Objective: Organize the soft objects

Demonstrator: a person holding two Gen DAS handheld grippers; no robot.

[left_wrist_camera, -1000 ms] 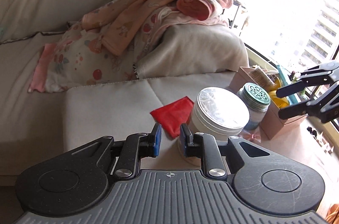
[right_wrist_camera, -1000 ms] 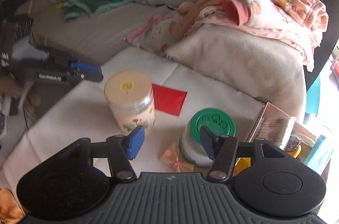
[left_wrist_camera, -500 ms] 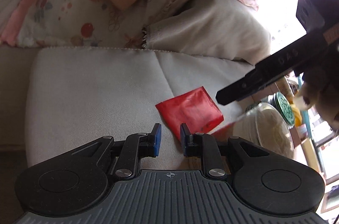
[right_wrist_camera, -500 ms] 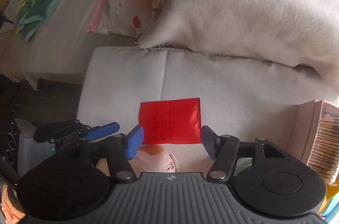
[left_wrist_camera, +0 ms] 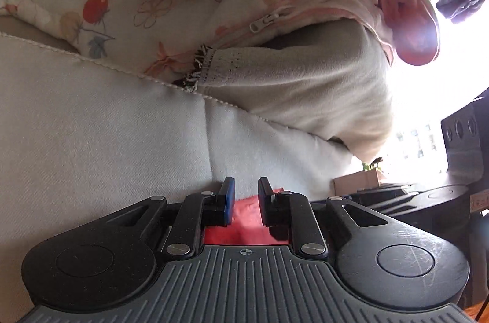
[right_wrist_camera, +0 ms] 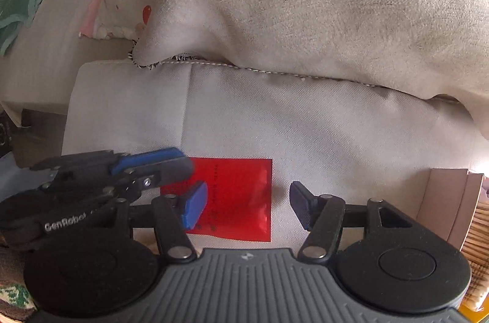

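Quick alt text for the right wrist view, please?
The open right gripper hangs over a flat red packet on a pale cushion. The left gripper reaches in over the packet's left edge; a beige blanket lies behind.

Right gripper (right_wrist_camera: 248,200): black linkage arms, blue-padded fingers (right_wrist_camera: 194,202), silver screws, ribbed grey body.

Beige sofa cushion (right_wrist_camera: 305,121), glaring window (left_wrist_camera: 452,72) light

Pale grey cushion (right_wrist_camera: 321,121), piped seam along far edge. Flat on it: red packet (right_wrist_camera: 241,194). Beige blanket (right_wrist_camera: 321,2) heaped over far edge. Cardboard box (right_wrist_camera: 443,194) at right.
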